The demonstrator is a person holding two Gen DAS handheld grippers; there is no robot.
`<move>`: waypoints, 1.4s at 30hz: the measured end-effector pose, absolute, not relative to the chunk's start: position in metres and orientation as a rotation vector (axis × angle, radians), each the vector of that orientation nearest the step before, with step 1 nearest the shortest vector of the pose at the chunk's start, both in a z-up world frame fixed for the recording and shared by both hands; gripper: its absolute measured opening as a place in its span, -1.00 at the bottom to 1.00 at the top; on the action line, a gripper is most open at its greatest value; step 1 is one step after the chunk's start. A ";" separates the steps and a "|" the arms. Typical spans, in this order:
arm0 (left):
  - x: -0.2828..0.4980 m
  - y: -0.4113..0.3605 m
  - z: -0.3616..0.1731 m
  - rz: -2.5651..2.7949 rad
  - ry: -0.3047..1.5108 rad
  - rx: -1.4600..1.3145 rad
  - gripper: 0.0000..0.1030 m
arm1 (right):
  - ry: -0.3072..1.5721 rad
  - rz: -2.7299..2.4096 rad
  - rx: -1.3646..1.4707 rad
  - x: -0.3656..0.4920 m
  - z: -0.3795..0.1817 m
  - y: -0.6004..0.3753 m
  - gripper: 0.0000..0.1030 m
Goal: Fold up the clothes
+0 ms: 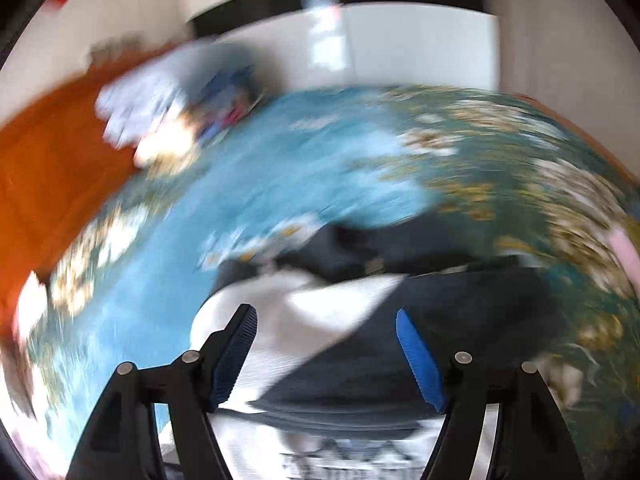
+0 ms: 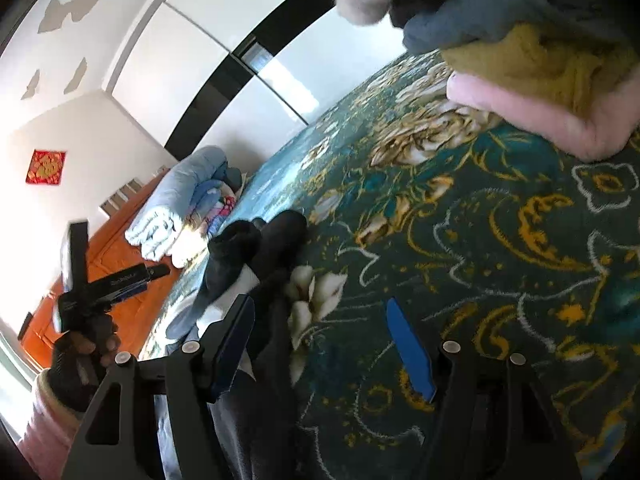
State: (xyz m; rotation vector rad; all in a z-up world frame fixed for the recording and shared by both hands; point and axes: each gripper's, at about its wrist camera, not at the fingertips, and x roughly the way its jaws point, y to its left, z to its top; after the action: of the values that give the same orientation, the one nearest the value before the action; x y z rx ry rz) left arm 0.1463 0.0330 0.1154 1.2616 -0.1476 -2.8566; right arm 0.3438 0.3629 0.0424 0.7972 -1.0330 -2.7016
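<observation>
Landmark: bed covered by a teal floral-patterned bedspread with gold and white flowers (image 2: 460,240), also seen, heavily blurred, from the left wrist view (image 1: 280,168).
Garment being folded: dark navy-black and white cloth garment (image 1: 360,320), lying crumpled on the bedspread near its lower edge; in the right wrist view (image 2: 256,264) spread along the bedspread's left side, dark sleeves bunched at the far end.
Left gripper (image 1: 326,354): black frame with blue pads, jaws wide apart, empty, poised over the garment; whether touching the cloth cannot be told through the blur. Seen from the right wrist view (image 2: 116,280), held off the bedspread's left edge.
Left hand (image 2: 84,352): dark-gloved, wrapped round the left gripper's handle, pink sleeve below.
Right gripper (image 2: 320,340): jaws wide apart, empty; left finger over the garment's edge, right finger over bare bedspread.
Folded stack: pile of folded cloths in pink, mustard yellow, grey-blue and fluffy pale grey (image 2: 532,68), resting on the bedspread's far right corner.
Bedding bundle: rolled light-blue and white quilts (image 2: 188,208) at the bedspread's far left end, against the wall; blurred in the left wrist view (image 1: 160,108).
Orange sheet (image 2: 120,248): beyond the bedspread's left edge.
Red square wall decoration (image 2: 46,167): on the white wall above the orange sheet.
</observation>
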 end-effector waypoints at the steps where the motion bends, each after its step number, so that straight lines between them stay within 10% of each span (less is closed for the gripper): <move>1: 0.141 0.018 0.107 -2.832 -0.092 1.304 0.47 | -1.011 -2.704 0.808 0.343 0.042 0.360 0.36; 19: 0.160 -0.025 0.089 -3.002 0.017 1.401 0.47 | -0.413 -2.468 0.841 0.214 0.141 0.199 0.36; 34: 0.183 -0.079 0.098 -3.043 0.359 1.428 0.47 | -0.661 -2.381 1.024 0.232 0.105 0.251 0.36; 42: 0.248 -0.162 0.057 -2.903 0.524 1.536 0.48 | -1.122 -2.223 1.167 0.332 0.026 0.315 0.36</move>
State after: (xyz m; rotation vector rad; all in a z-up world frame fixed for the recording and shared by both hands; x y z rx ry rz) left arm 0.2476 -0.1622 0.0565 1.5364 0.5239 -2.9032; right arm 0.3322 0.3147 0.0259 1.1666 -1.1220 -2.2235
